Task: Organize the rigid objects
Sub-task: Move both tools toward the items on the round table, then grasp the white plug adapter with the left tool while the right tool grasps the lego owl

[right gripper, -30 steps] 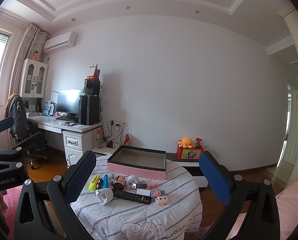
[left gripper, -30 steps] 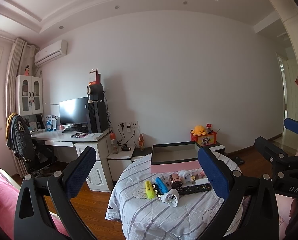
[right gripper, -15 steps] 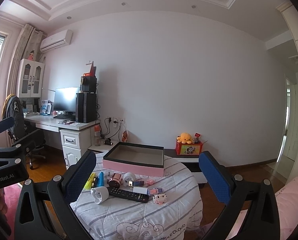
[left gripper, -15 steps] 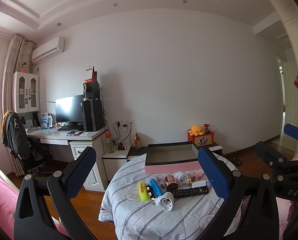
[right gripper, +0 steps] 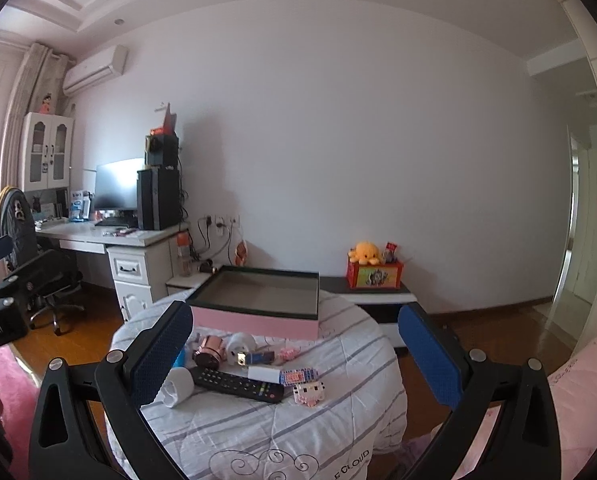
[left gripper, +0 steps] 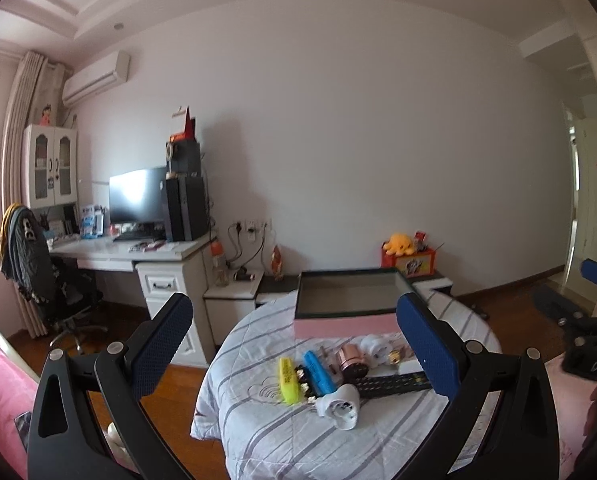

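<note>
A round table with a striped cloth [left gripper: 258,432] [right gripper: 338,420] holds an open pink box [left gripper: 346,326] [right gripper: 254,322] at its back. In front of the box lie a black remote [left gripper: 390,383] [right gripper: 238,385], a yellow marker [left gripper: 289,380], a blue tube [left gripper: 318,372], a copper cylinder [left gripper: 350,362] [right gripper: 208,352], a white plug adapter [left gripper: 338,406] [right gripper: 176,390], a white box [right gripper: 263,374] and small block toys [right gripper: 308,392]. My left gripper [left gripper: 294,348] and right gripper [right gripper: 294,354] are both open and empty, held above and short of the table.
A white desk [left gripper: 138,252] with monitor, computer tower and a chair [left gripper: 42,276] stands at the left. A low cabinet with an orange plush toy [right gripper: 364,252] on a red box is behind the table. Pink bedding [right gripper: 578,392] lies at the right.
Both grippers have moved closer to the table; the objects look larger and lower in both views. Nothing on the table has moved.
</note>
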The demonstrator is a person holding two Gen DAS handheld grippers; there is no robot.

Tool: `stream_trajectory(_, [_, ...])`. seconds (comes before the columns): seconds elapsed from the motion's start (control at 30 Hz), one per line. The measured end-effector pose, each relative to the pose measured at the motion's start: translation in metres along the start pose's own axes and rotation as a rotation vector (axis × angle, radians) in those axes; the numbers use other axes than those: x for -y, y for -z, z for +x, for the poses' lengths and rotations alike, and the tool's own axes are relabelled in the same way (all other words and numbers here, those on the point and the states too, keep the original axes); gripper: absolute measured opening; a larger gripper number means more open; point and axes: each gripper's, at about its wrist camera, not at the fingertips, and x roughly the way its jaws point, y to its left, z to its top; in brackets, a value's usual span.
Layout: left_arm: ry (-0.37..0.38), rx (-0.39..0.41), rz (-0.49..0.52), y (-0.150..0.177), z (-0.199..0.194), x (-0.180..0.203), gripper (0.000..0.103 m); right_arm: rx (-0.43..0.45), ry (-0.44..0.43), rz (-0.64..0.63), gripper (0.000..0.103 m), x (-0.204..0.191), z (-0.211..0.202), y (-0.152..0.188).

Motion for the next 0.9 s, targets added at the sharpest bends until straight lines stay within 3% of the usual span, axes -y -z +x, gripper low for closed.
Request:
stream_trajectory(0.23, [0.005, -0.156, -0.013, 0.030, 0.062, -0.008, 0.103, -0.107, -0.004, 0.030, 0.103, 0.015, 0.053, 0.020])
stream_trajectory(0.53, [0.066, -0.358, 0.059, 0.090, 0.126, 0.017, 0.103, -0.299, -0.026, 0.027, 0.103, 0.020, 0.123, 0.070])
stream_trajectory(0.9, [0.089, -0.514, 0.071, 0.132, 0.175, 0.036, 0.103, -0.429, -0.036, 0.051, 0.103, 0.033, 0.169, 0.113])
